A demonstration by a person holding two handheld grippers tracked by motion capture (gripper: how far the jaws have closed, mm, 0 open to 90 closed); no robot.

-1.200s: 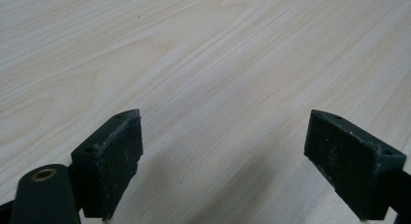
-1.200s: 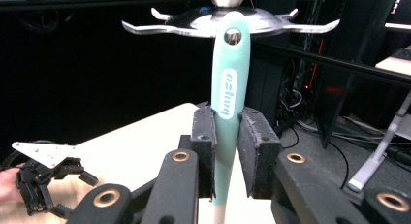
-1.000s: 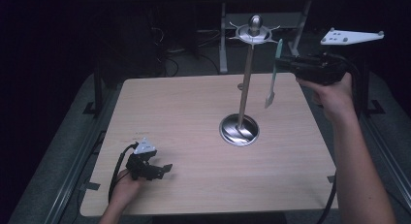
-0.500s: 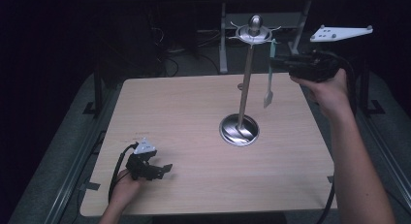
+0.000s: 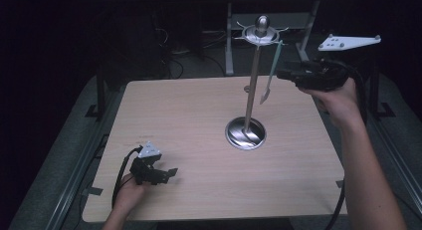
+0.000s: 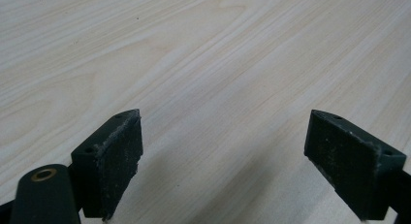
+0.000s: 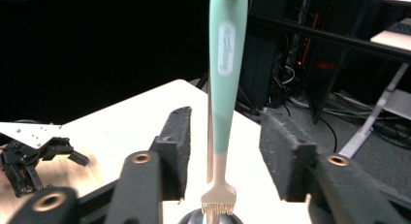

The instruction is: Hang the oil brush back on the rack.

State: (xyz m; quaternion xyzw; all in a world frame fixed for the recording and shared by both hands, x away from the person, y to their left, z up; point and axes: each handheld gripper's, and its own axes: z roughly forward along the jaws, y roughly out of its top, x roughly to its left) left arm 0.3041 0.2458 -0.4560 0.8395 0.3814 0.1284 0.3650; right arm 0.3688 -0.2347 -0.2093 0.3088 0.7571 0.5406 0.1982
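A: Where did it stand when you looked?

B: Fork [image 7: 224, 88] was hanging tines-down from the top disc of the metal stand [image 5: 253, 80], mint handle up. The stand sat on the table [image 5: 189, 120] right of centre, toward the far edge. Right gripper [image 7: 224, 156] was up at the fork, jaws spread either side of the handle, with gaps on both sides. No contact that I could see.

A: So hung already, or about to be grabbed?

B: I couldn't say from the pose alone. Either it had just been let go or it was about to be pinched. My read: the fork was on its hook, so the hanging part looked done if that was the job. If the job was taking it off, the grip itself was not yet made.

A: Left side?

B: Left gripper [image 5: 154, 171] was parked near the near-left corner of the table, low over the wood, jaws wide apart with nothing between them. Idle, as far as I could judge.

A: Anything else on the stand?

B: Other hooks looked bare, though they were small and hard to read.
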